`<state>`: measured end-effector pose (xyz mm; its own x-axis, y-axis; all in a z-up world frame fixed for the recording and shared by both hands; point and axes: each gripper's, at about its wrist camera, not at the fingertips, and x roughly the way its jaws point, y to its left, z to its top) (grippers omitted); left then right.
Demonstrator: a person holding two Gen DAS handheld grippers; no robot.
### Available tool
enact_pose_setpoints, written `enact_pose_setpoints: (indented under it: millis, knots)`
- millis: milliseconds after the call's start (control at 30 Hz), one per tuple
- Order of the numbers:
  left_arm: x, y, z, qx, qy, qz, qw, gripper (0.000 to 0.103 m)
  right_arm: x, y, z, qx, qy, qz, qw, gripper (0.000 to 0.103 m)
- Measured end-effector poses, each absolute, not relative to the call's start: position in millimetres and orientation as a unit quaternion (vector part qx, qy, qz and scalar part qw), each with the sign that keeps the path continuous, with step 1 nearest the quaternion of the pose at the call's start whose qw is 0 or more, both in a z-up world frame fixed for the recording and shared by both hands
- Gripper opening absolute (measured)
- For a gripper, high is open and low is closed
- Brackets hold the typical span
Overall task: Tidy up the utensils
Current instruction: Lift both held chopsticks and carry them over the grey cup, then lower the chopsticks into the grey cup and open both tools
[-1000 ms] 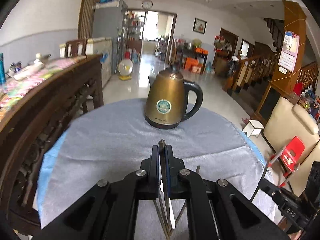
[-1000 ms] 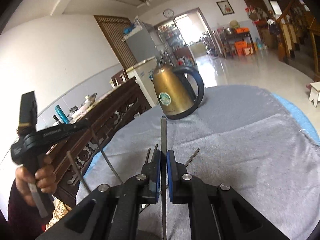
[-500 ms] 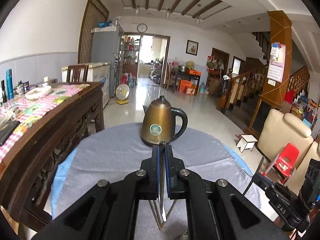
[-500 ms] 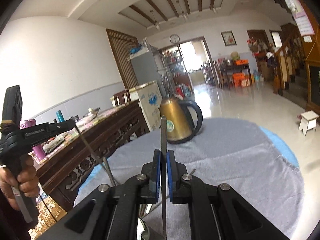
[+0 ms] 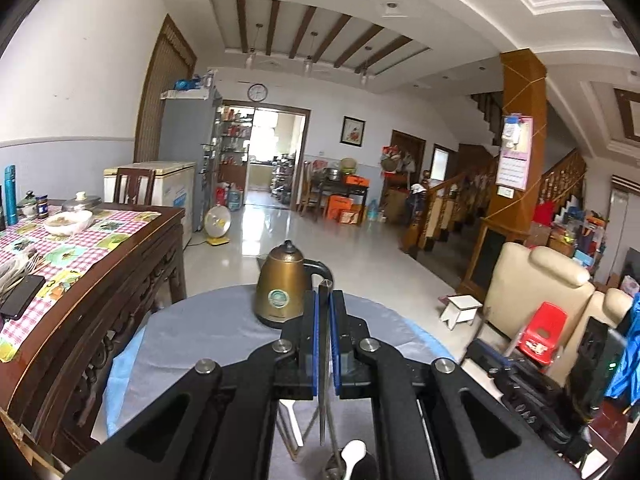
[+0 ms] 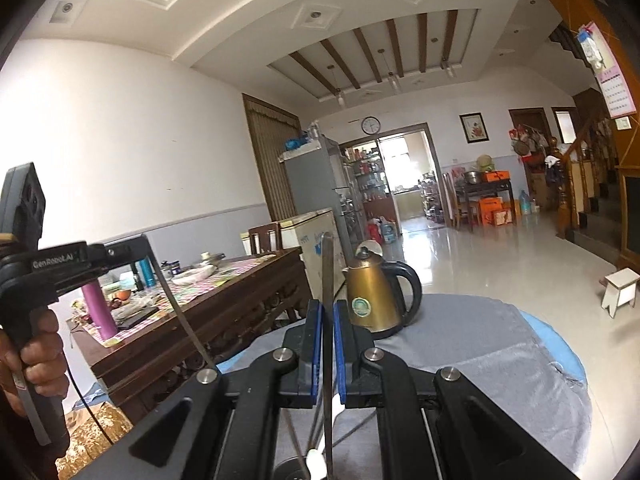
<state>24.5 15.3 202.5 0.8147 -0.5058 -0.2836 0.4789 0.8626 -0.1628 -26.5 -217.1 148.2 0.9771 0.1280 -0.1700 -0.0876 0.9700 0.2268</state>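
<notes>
My left gripper (image 5: 325, 300) is shut on a thin flat metal utensil handle (image 5: 323, 360) that stands up between the blue pads. Below it, several utensils (image 5: 352, 454) and other metal handles stand in a dark holder at the bottom edge. My right gripper (image 6: 327, 308) is shut on another flat metal utensil handle (image 6: 328, 272), upright, above more utensils (image 6: 314, 456) at the bottom. The left gripper also shows in the right wrist view (image 6: 136, 246) with its utensil hanging down.
A brass electric kettle (image 5: 282, 288) stands on the round table with the grey cloth (image 5: 208, 328). A dark wooden sideboard (image 5: 80, 280) with dishes is at left. A cream armchair (image 5: 540, 292) and red stool are at right.
Both grippers have risen and tilted upward, lifting their utensils; the table and kettle have dropped lower in both views. Both stay shut.
</notes>
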Motion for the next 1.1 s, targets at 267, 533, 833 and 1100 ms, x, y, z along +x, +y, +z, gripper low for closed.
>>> enact_pose_setpoints:
  millis: [267, 533, 833, 1100]
  knots:
    - [12, -1, 187, -0.037, 0.185, -0.28, 0.941, 0.005, -18, -202, 127, 0.113, 0.127, 0.07, 0.983, 0.007]
    - [25, -12, 151, -0.04, 0.242, -0.282, 0.927, 0.005, -12, -200, 100, 0.115, 0.171, 0.08, 0.975, 0.007]
    - [29, -13, 129, -0.044, 0.271, -0.277, 0.921, 0.005, -11, -196, 88, 0.12, 0.188, 0.091, 0.971, 0.007]
    - [28, -14, 131, -0.042, 0.273, -0.282, 0.919, 0.005, -7, -191, 86, 0.115, 0.199, 0.097, 0.968, 0.007]
